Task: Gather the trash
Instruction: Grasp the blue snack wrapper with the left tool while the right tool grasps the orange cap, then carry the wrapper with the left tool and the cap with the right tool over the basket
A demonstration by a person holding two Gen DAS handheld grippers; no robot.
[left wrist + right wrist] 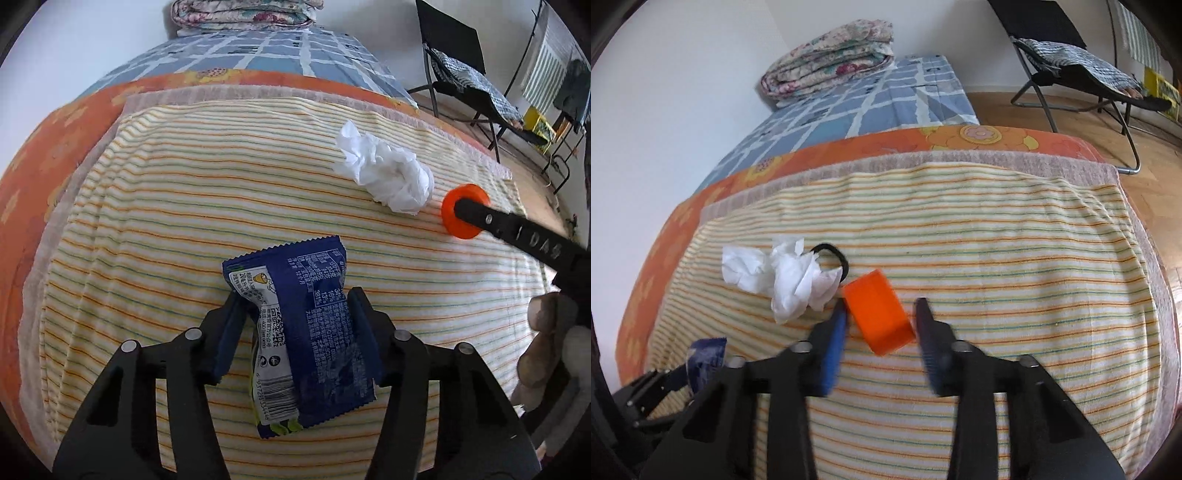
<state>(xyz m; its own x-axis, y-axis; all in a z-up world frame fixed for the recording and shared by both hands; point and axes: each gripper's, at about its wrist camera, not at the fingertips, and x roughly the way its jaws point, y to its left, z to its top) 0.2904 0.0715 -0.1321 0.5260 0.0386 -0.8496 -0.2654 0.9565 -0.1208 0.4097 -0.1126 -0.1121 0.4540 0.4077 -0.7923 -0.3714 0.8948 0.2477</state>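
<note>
A blue snack wrapper (306, 325) lies on the striped towel (184, 206), and my left gripper (295, 299) is shut on its two sides. A crumpled white tissue (388, 173) lies further right; it also shows in the right wrist view (790, 280), next to a black hair tie (834, 254). An orange cap (879, 317) sits between the fingers of my right gripper (882, 310), which stands open around it with a gap on each side. The cap (463, 210) and one right finger (517, 232) show in the left wrist view.
The towel covers an orange flowered sheet (886, 147) on a bed with a blue checked cover (868, 99). A folded quilt (831, 55) lies at the far end by the wall. A black folding chair (1071, 55) stands on the wooden floor to the right.
</note>
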